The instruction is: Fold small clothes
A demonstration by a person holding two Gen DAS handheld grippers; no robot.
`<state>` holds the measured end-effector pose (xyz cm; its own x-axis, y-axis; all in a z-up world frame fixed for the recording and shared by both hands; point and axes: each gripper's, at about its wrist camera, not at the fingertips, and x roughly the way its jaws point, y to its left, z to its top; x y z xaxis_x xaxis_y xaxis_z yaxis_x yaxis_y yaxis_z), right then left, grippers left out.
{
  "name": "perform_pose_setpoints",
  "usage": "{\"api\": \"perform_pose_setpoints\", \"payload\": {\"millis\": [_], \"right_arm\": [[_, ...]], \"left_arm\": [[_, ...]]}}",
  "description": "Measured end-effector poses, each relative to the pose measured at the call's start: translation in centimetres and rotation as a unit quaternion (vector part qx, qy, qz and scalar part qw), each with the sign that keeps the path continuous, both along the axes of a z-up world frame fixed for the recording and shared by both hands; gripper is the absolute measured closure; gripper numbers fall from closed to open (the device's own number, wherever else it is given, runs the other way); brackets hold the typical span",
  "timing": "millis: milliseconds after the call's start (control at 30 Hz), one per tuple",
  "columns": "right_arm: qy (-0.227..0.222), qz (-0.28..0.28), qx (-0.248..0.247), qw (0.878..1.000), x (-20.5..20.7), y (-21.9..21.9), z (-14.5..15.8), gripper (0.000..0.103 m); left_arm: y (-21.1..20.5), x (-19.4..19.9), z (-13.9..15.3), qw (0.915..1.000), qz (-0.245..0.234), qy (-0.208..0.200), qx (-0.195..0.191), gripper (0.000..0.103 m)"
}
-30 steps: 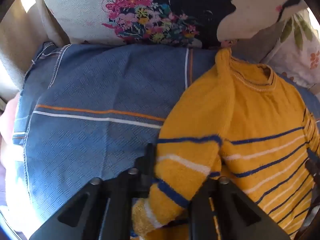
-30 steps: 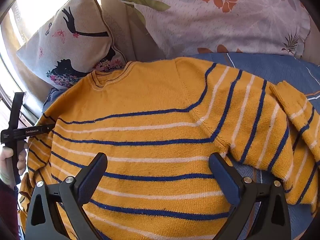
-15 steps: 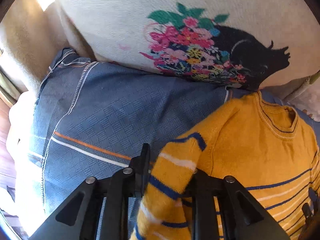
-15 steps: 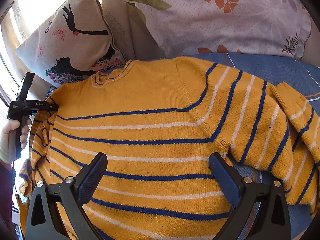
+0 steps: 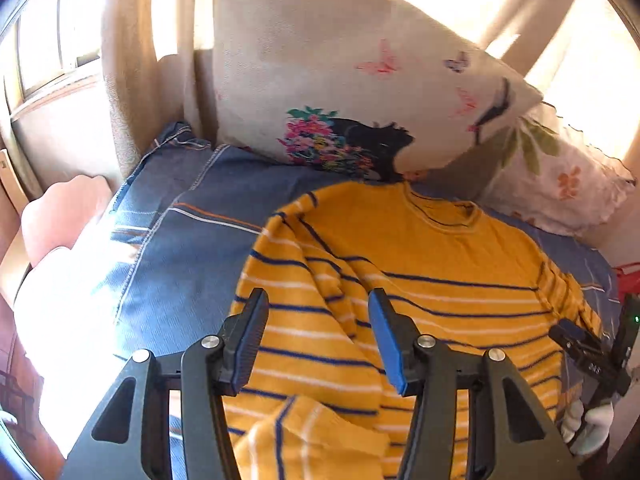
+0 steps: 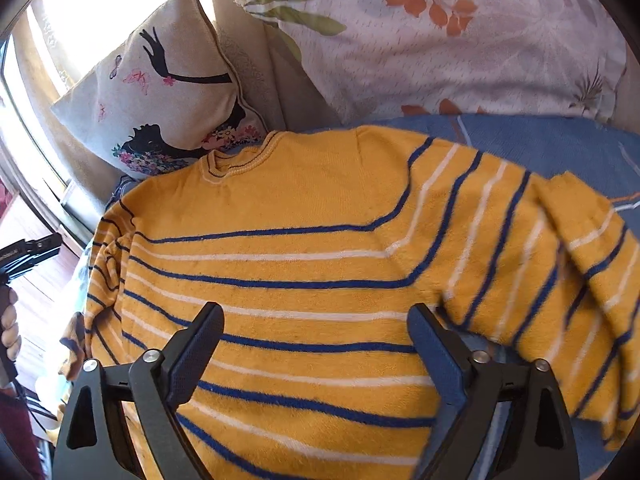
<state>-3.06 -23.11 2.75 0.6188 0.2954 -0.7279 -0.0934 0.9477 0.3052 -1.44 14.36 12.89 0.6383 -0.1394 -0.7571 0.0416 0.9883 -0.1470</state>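
A small yellow sweater (image 5: 432, 280) with blue and white stripes lies flat on a blue bedcover (image 5: 192, 248), neck toward the pillows. Its left sleeve (image 5: 304, 280) is folded in over the body, the cuff lying near my left gripper's base. My left gripper (image 5: 316, 336) is open and empty, just above that folded sleeve. In the right wrist view the sweater (image 6: 320, 248) fills the middle, its right sleeve (image 6: 580, 280) spread out to the right. My right gripper (image 6: 316, 344) is open and empty over the sweater's lower body.
A cream cushion with a black figure and flowers (image 5: 360, 92) and a leaf-print pillow (image 6: 440, 40) stand behind the sweater. The bed edge and a pink cloth (image 5: 64, 212) lie at the left. The other gripper shows at the right edge (image 5: 592, 356).
My left gripper carried the left sleeve inward over the body, let it go and opened, then drew back. My right gripper stayed open, nearly still.
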Motion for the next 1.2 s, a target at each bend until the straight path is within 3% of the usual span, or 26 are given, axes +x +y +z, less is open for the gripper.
{"api": "perform_pose_setpoints", "payload": {"millis": [67, 200, 267, 300, 400, 600, 833, 1033, 1100, 1133, 1167, 1200], "right_arm": [[-0.017, -0.007, -0.03, 0.999, -1.7, -1.6, 2.0, 0.009], [-0.052, -0.004, -0.005, 0.999, -5.5, -4.5, 3.8, 0.009], [-0.023, 0.006, 0.014, 1.0, -7.3, -5.3, 3.2, 0.009], [0.013, 0.012, 0.034, 0.999, -7.6, -5.2, 2.7, 0.009], [0.07, 0.044, 0.087, 0.993, -10.2, -3.8, 0.8, 0.009], [0.09, 0.099, 0.135, 0.982, -15.5, -0.7, -0.5, 0.009], [0.104, 0.147, 0.136, 0.974, -18.1, 2.3, -0.8, 0.007], [0.091, 0.169, 0.118, 0.974, -18.9, 5.0, -0.4, 0.007], [0.088, 0.163, 0.114, 0.976, -19.0, 5.4, -0.4, 0.009], [0.084, 0.159, 0.114, 0.977, -19.0, 5.5, -0.4, 0.011], [0.08, 0.157, 0.118, 0.977, -19.0, 5.5, -0.4, 0.026], [0.08, 0.157, 0.126, 0.976, -19.0, 5.2, -0.3, 0.048]], "left_arm": [[-0.4, -3.1, 0.5, 0.9997, -0.016, -0.013, -0.012, 0.042], [-0.9, -7.9, -0.8, 0.9986, -0.033, -0.036, -0.022, 0.04], [-1.2, -10.3, -1.4, 0.9988, -0.027, -0.035, -0.022, 0.04], [-1.0, -11.2, -1.9, 0.9988, -0.024, -0.031, -0.027, 0.04], [0.1, -13.2, -3.4, 0.9977, -0.006, -0.019, -0.064, 0.04], [2.2, -17.5, -6.2, 0.9955, 0.031, -0.002, -0.089, 0.04], [3.6, -18.9, -10.4, 0.9915, 0.067, 0.036, -0.105, 0.04], [2.7, -18.3, -11.2, 0.9907, 0.058, 0.041, -0.116, 0.033], [2.1, -18.2, -11.3, 0.99, 0.054, 0.042, -0.123, 0.041], [1.8, -18.1, -11.2, 0.9903, 0.055, 0.044, -0.12, 0.059], [1.6, -18.1, -11.2, 0.9917, 0.062, 0.047, -0.103, 0.079], [1.6, -18.1, -11.0, 0.9926, 0.067, 0.047, -0.089, 0.084]]}}
